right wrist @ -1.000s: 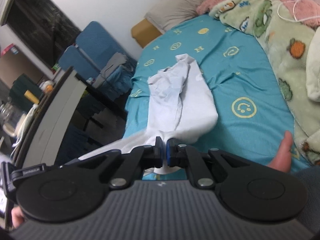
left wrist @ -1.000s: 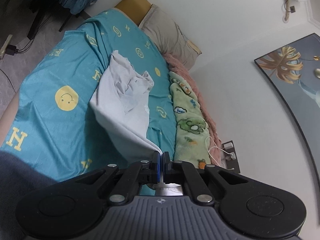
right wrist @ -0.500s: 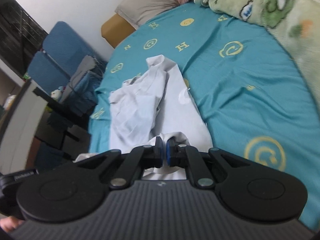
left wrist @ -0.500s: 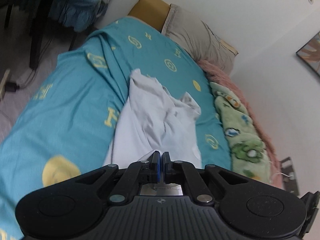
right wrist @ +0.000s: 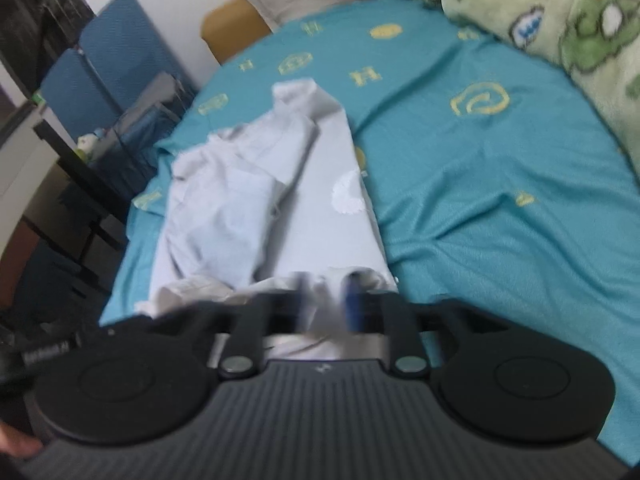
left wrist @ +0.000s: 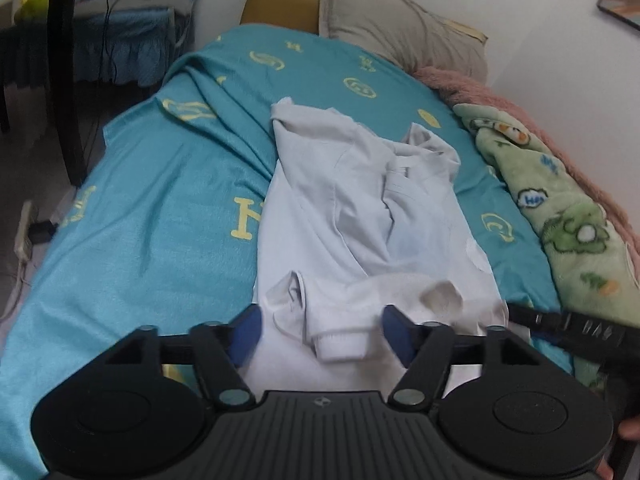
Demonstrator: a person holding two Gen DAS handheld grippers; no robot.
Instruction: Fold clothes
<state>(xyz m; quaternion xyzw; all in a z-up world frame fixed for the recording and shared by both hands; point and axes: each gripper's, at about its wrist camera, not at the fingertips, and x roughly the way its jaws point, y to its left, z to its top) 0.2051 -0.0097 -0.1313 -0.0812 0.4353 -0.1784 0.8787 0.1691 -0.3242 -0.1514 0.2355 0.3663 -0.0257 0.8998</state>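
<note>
Pale garment laid on the bed, fold barely begun

The white garment (left wrist: 360, 208) lies lengthwise mid-bed on the teal sheet (left wrist: 152, 232), rumpled toward 12 o'clock, its near hem bunched at 6 o'clock: I judge it laid out but not smoothed or folded. The left gripper (left wrist: 320, 326) stands wide, holding nothing, over that hem. The right gripper (right wrist: 326, 300) is motion-blurred; its jaws look parted, but I cannot tell. A green blanket (left wrist: 568, 216) lies at 3 o'clock.

Left gripper (left wrist: 320, 330) — black linkages, ribbed grey housing, silver screws (blue finger pads (left wrist: 246, 330)).
</note>
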